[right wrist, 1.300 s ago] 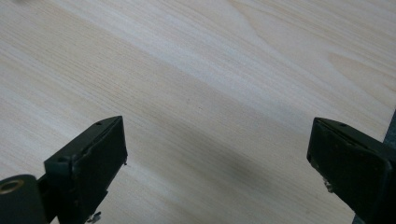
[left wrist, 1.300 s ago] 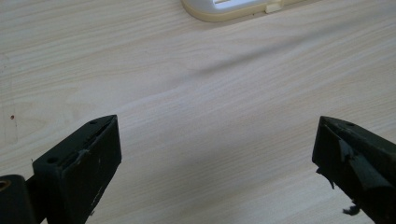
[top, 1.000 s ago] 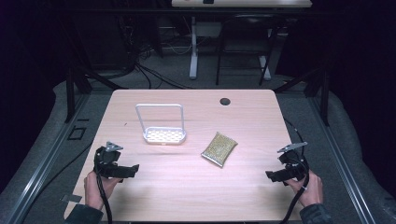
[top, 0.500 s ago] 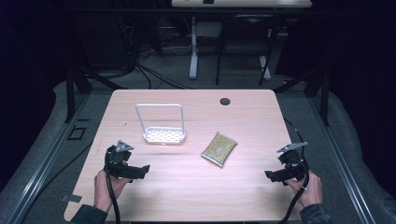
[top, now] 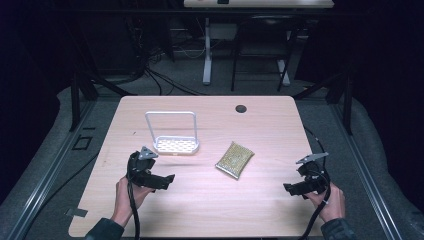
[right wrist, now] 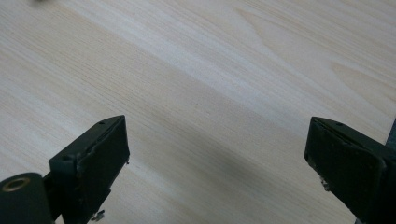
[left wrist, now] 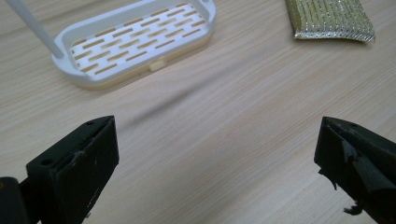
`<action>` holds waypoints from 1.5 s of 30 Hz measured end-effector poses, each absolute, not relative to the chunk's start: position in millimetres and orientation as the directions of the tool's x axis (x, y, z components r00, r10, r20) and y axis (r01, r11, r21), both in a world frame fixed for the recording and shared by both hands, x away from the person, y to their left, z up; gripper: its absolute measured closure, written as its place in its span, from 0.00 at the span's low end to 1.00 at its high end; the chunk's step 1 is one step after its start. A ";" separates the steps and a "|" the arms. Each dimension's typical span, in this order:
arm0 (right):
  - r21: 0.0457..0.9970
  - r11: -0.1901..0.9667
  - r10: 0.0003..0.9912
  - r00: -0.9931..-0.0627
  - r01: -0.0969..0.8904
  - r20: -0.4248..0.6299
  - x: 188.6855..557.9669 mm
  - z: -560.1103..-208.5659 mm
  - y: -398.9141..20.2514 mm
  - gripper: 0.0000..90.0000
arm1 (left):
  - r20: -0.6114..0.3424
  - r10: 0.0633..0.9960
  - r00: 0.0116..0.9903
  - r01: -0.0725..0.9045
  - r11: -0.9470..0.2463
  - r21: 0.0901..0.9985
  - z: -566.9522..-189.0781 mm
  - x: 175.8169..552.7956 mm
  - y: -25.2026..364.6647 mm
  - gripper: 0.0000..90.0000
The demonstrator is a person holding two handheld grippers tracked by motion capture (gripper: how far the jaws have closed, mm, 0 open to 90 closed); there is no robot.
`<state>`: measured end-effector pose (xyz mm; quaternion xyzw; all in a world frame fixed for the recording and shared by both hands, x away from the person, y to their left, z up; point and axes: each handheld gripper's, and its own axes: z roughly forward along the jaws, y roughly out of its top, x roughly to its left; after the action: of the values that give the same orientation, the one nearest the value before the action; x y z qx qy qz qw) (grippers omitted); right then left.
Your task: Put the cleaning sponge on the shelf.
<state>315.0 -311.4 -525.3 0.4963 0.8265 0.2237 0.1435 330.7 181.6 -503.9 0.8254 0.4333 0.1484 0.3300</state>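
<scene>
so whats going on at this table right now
A person holds a set of tongs in each hand over a wooden table. The left tongs are open and point toward a white slotted tray with a tall handle and a gold scouring sponge. The right tongs are open too, over bare wood near the table's right side. Nothing is gripped yet.

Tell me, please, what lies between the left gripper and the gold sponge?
Only bare wooden table lies between the left gripper and the gold sponge, as the left gripper view shows; the white holder stands off to one side.
</scene>
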 end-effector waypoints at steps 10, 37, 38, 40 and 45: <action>0.503 0.431 0.873 -0.487 0.749 -0.023 313.8 -524.6 -309.4 0.05 | -0.044 0.767 0.641 0.590 -0.455 0.667 -501.4 338.9 144.5 0.00; 0.504 0.425 0.876 -0.481 0.752 -0.020 313.6 -526.5 -310.2 0.06 | -0.012 0.692 0.722 0.541 -0.554 0.633 -503.1 368.5 46.0 0.00; 0.504 0.424 0.877 -0.480 0.753 -0.021 313.5 -526.4 -310.3 0.07 | -0.009 0.693 0.721 0.542 -0.555 0.631 -502.9 370.0 43.3 0.00; 0.502 0.427 0.876 -0.483 0.752 -0.022 313.8 -526.2 -310.4 0.07 | -0.016 0.694 0.720 0.545 -0.550 0.633 -503.1 373.9 33.4 0.00; 0.501 0.429 0.874 -0.486 0.752 -0.018 313.9 -526.4 -309.6 0.07 | -0.022 0.683 0.730 0.542 -0.559 0.627 -505.7 380.9 14.6 0.00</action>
<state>313.9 -309.6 -526.4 0.4876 0.8337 0.2190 0.1390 380.9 14.6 -505.7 0.8758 0.3496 0.1127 0.3132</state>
